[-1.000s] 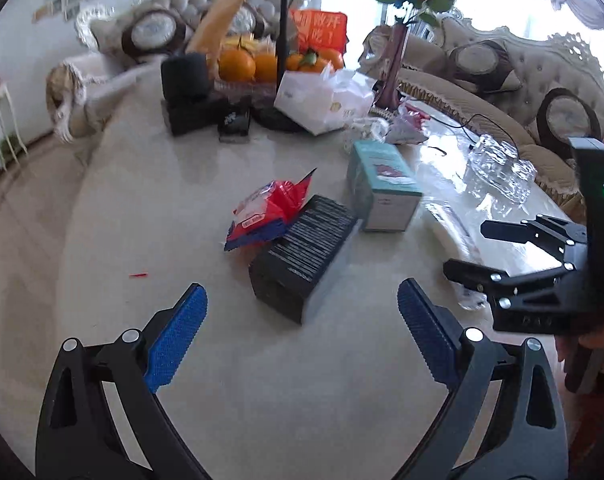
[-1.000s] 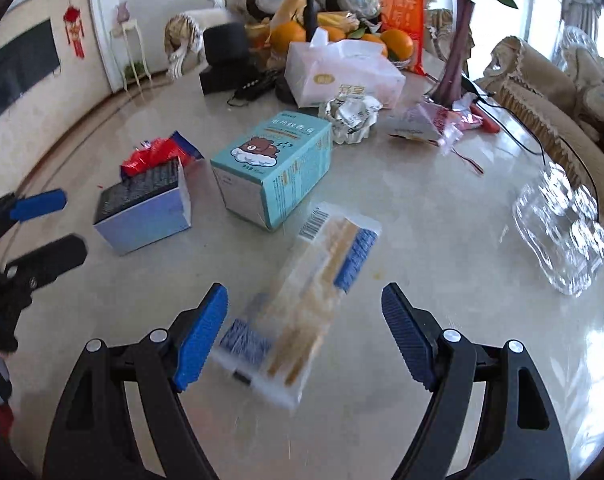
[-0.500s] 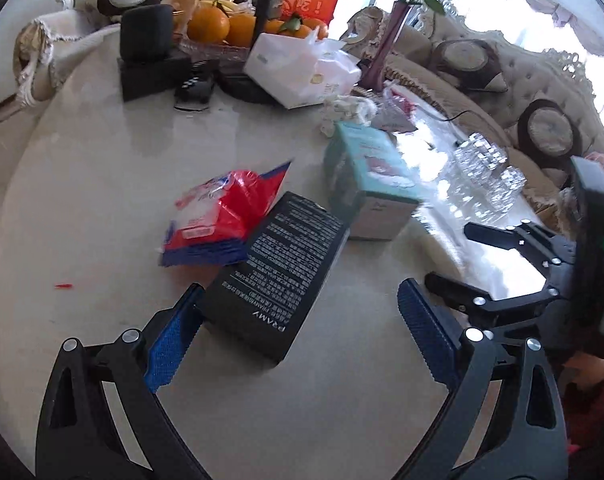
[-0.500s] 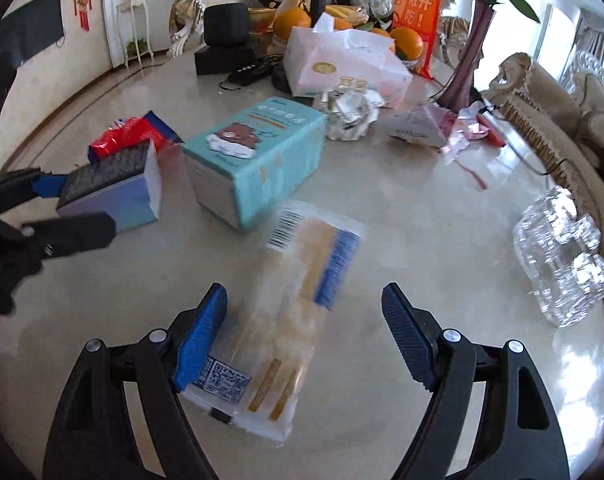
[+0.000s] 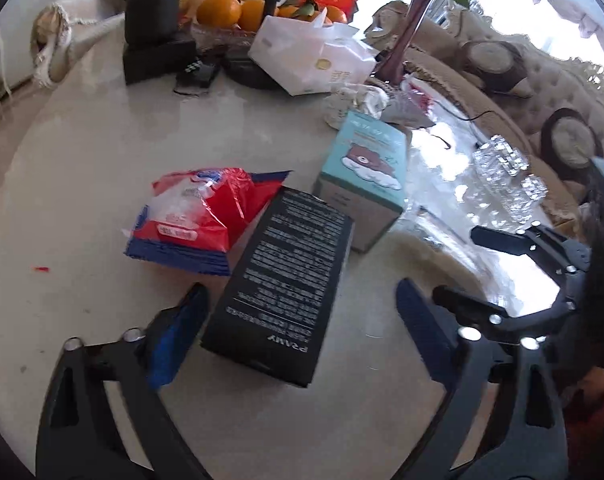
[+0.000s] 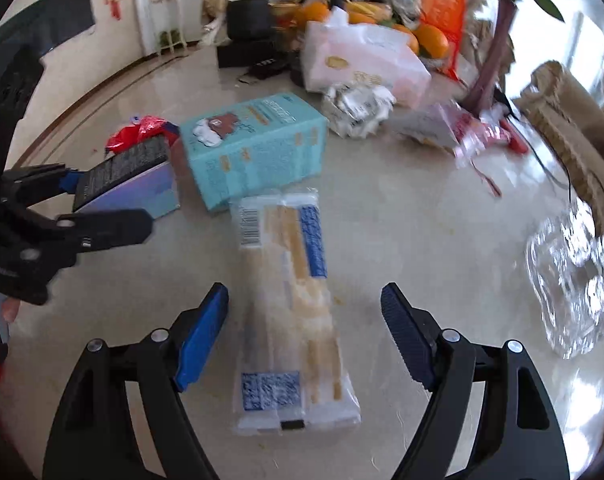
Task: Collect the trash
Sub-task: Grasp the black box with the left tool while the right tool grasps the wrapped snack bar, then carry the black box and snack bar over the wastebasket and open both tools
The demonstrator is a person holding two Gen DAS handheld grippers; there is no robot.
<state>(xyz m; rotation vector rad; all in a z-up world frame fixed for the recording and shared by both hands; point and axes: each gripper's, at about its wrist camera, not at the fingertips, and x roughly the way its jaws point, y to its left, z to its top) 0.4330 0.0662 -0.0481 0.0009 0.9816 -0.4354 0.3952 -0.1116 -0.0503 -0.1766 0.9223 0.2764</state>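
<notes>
A black box [image 5: 279, 284] lies on the round marble table [image 5: 81, 152], its near end between the open fingers of my left gripper [image 5: 302, 328]. A red and blue wrapper [image 5: 197, 220] lies beside it, and a teal carton [image 5: 366, 176] stands behind. My right gripper [image 6: 304, 328] is open around a clear cracker packet [image 6: 289, 300] lying flat on the table, not touching it. The black box [image 6: 129, 184], the teal carton [image 6: 257, 152] and the left gripper [image 6: 73, 216] also show in the right wrist view.
A tissue pack [image 5: 314, 56], crumpled wrappers [image 6: 358, 108], a fruit basket [image 5: 237, 12], a vase [image 5: 406, 40], black speakers [image 5: 153, 36] and a glass dish [image 6: 574, 272] crowd the table's far side and right. Sofas stand beyond.
Both grippers moved forward. The black box now sits between the left fingers, and the cracker packet lies deeper between the right fingers.
</notes>
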